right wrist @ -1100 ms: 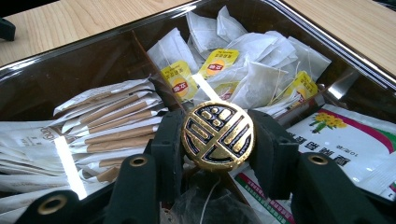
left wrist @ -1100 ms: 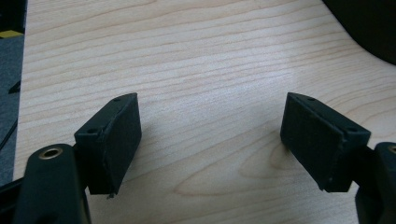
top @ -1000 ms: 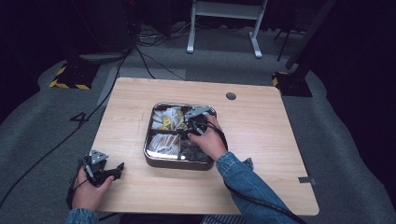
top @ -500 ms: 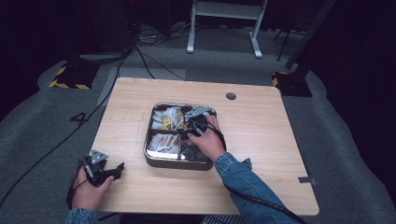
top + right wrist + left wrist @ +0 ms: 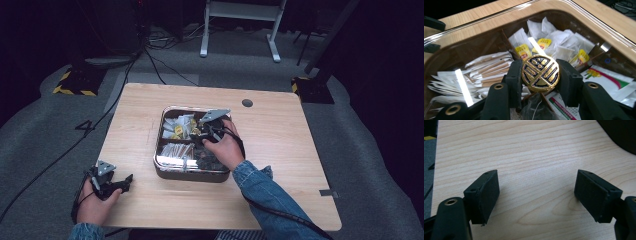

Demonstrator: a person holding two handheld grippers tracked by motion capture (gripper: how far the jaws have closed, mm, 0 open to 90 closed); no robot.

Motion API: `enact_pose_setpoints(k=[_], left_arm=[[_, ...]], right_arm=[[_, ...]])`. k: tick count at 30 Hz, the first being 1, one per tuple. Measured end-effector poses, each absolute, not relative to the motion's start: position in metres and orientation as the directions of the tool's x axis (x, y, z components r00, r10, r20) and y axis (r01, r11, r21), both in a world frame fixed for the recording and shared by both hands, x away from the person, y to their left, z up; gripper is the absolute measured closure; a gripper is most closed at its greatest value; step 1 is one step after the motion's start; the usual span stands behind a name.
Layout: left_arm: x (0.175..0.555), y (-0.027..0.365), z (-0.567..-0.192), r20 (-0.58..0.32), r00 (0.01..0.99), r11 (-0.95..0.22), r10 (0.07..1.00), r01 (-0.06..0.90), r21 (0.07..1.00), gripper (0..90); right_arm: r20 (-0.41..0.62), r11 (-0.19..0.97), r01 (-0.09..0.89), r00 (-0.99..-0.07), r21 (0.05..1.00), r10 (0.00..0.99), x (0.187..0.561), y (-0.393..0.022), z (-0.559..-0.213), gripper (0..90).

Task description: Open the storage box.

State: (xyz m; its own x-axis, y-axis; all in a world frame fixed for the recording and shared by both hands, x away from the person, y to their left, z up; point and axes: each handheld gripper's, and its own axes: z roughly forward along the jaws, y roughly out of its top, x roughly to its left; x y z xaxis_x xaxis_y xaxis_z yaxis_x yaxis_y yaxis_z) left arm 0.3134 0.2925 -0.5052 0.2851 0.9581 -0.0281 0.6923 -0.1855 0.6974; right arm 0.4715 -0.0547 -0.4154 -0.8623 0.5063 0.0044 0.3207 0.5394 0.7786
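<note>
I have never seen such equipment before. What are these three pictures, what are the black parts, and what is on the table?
A person holds a hand tool with a two-jaw claw in each hand. One camera looks down from above; the other two ride on the claws. On the wooden table stands a box with a clear lid over tea bags and sachets. The right claw is shut on the lid's round gold knob. The left claw rests open over bare wood.

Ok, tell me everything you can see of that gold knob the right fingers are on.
The gold knob is a round, shiny, metal-looking disc with a dark inlaid pattern of bars and curves. It faces the camera, clamped at both sides between the right gripper's black fingers. It sits on the clear lid over the tray's compartments of tea bags and sachets.
</note>
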Motion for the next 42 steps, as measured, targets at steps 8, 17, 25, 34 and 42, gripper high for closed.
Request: enact_pose_setpoints(k=[8, 17, 25, 34, 42], left_arm=[[0.313, 0.292, -0.505, -0.024, 0.291, -0.192, 0.956, 0.689, 0.699, 20.7], [0.311, 0.293, -0.505, -0.026, 0.308, -0.202, 0.951, 0.684, 0.701, 25.0], [0.315, 0.293, -0.5, -0.035, 0.298, -0.194, 0.954, 0.702, 0.686, 29.0], [0.319, 0.293, -0.491, -0.037, 0.299, -0.188, 0.954, 0.689, 0.7, 29.1], [0.325, 0.291, -0.487, -0.008, 0.287, -0.194, 0.958, 0.667, 0.719, 30.2]], right_arm=[[-0.003, 0.526, 0.304, -0.863, 0.794, 0.505, 0.466, -0.065, -0.392, 59.4], [-0.015, 0.497, 0.28, -0.861, 0.821, 0.509, 0.459, -0.086, -0.371, 59.4], [-0.031, 0.487, 0.277, -0.846, 0.828, 0.533, 0.454, -0.114, -0.361, 59.4], [-0.025, 0.467, 0.308, -0.813, 0.829, 0.582, 0.452, -0.152, -0.354, 59.4], [-0.021, 0.44, 0.342, -0.77, 0.83, 0.637, 0.451, -0.19, -0.355, 59.4]])
